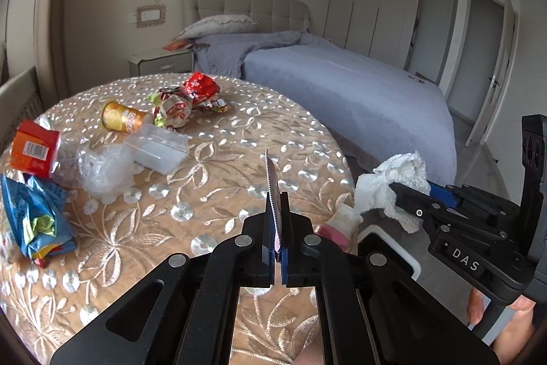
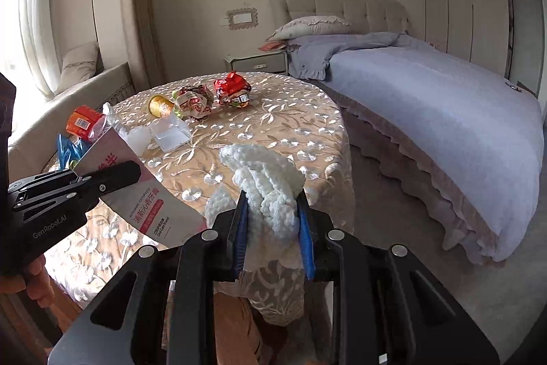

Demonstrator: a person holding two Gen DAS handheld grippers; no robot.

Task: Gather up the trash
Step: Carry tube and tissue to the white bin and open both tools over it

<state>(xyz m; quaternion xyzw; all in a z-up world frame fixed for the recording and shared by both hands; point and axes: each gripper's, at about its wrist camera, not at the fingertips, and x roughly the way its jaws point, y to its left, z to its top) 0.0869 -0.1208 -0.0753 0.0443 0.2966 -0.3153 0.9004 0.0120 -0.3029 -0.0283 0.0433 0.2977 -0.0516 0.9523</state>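
- a round table (image 1: 212, 194) under an embroidered floral cloth carries the litter along its far and left edges; the near and right parts of the cloth lie bare, with open carpet between the table's right edge and the bed (image 2: 444, 112).
- the left gripper (image 1: 277, 224) is clamped shut on a flattened toothpaste box (image 2: 143, 194), white and pink with red print, held edge-on above the table's near edge.
- the right gripper (image 2: 273, 221) pinches a crumpled white paper towel (image 2: 266, 180) between its blue pads, just off the table's near right edge.
- at the far edge: a red snack wrapper (image 1: 201, 88), a crumpled red-and-white wrapper (image 1: 174, 110) touching it, and a yellow can (image 1: 124, 118) lying on its side.
- toward the left edge: a clear plastic container (image 1: 157, 149), a crushed clear bottle with an orange label (image 1: 37, 149) beside crumpled clear film, and a blue snack bag (image 1: 37, 221).
- a small pink-and-white bottle (image 1: 336, 228) sits at the near right edge, just beside the left gripper's fingers.
- a nightstand (image 2: 256, 62) stands beyond the table's far edge, beside the bed.
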